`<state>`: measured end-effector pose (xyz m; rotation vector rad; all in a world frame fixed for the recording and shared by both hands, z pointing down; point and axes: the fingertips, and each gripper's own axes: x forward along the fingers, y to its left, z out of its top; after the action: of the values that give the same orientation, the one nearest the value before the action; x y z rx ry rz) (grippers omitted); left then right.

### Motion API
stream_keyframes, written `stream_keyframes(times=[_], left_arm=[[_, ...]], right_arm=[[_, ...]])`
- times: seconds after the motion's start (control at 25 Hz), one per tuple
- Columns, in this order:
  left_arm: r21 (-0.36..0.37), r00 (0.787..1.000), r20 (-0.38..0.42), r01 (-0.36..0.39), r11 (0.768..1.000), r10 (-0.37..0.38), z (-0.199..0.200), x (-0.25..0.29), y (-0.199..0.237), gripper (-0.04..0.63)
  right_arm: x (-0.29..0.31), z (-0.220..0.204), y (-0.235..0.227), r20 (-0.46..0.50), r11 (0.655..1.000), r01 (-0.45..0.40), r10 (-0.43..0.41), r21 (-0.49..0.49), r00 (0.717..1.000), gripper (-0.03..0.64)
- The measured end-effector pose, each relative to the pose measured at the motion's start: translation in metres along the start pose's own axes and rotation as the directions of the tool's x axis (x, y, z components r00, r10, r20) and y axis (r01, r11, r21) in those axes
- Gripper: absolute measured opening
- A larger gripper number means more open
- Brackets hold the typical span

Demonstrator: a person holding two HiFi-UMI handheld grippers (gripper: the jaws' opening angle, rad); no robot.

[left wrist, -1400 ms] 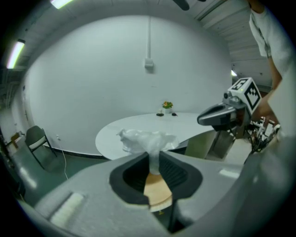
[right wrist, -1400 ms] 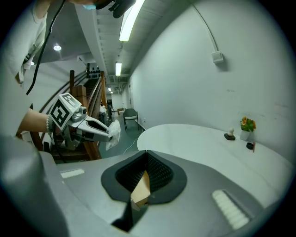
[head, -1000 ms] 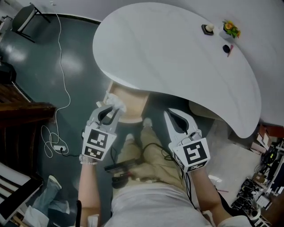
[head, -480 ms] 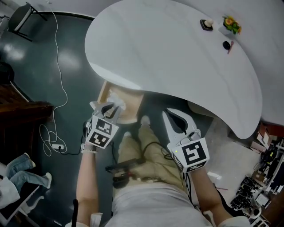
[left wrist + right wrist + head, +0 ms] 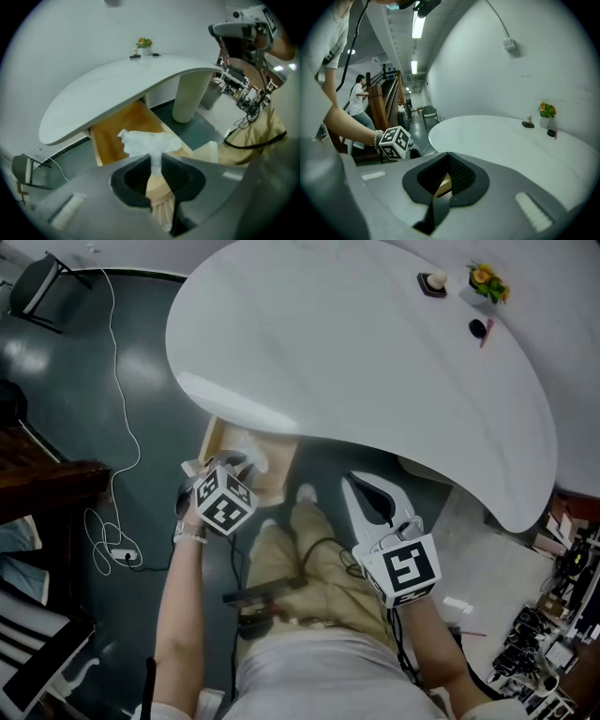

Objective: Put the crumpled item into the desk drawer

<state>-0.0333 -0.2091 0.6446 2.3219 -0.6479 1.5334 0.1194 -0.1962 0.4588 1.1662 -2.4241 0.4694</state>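
Note:
A crumpled white paper [image 5: 149, 141] is pinched between the jaws of my left gripper [image 5: 155, 158], which is shut on it. The wad hangs just above the front part of the open wooden drawer [image 5: 112, 137] under the white curved desk [image 5: 117, 84]. In the head view the left gripper [image 5: 238, 466] reaches over the drawer [image 5: 215, 441], with the paper [image 5: 249, 459] at its tip. My right gripper [image 5: 356, 484] hovers over the person's lap, right of the drawer, jaws shut and empty. In the right gripper view its jaws [image 5: 448, 158] meet with nothing between them.
A potted flower [image 5: 486, 279], a small stand [image 5: 433, 282] and a dark object [image 5: 478, 331] sit at the desk's far end. A round desk leg [image 5: 190, 93] stands right of the drawer. A cable [image 5: 127, 427] trails on the floor at left. A person [image 5: 358, 104] stands in the background.
My left gripper has carried the paper forward and turned, from in front of the drawer to over its open front. The right gripper has stayed in place.

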Motion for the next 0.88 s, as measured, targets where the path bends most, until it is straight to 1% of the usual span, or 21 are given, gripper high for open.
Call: stream_keyframes(times=[0.2,0.32,0.44,0.64,0.76,0.88], left_arm=[[0.054,0.994,-0.097,0.049,0.997,-0.044,-0.005,0.024,-0.002,0.064],[0.101,0.985,-0.162,0.067,0.993,-0.05,-0.011,0.038,-0.003,0.066],[0.132,0.976,-0.209,0.082,0.988,-0.053,-0.014,0.049,-0.004,0.069],[0.15,0.97,-0.239,0.09,0.985,-0.052,-0.019,0.061,-0.006,0.081],[0.149,0.969,-0.241,0.09,0.985,-0.052,-0.02,0.065,-0.007,0.091],[0.146,0.968,-0.245,0.1,0.984,-0.062,-0.021,0.068,-0.008,0.114]], right_arm=[[-0.001,-0.007,-0.004,0.0,1.0,0.008,-0.008,0.012,1.0,0.005],[-0.002,-0.01,-0.008,0.001,1.0,0.016,-0.016,0.023,1.0,0.005],[-0.003,-0.013,-0.012,0.001,0.999,0.024,-0.024,0.033,1.0,0.005],[-0.005,-0.02,-0.016,-0.001,0.998,0.039,-0.039,0.048,0.999,0.005],[-0.005,-0.023,-0.017,-0.004,0.998,0.044,-0.044,0.05,0.999,0.005],[-0.005,-0.025,-0.018,-0.003,0.998,0.046,-0.046,0.049,0.999,0.005]])
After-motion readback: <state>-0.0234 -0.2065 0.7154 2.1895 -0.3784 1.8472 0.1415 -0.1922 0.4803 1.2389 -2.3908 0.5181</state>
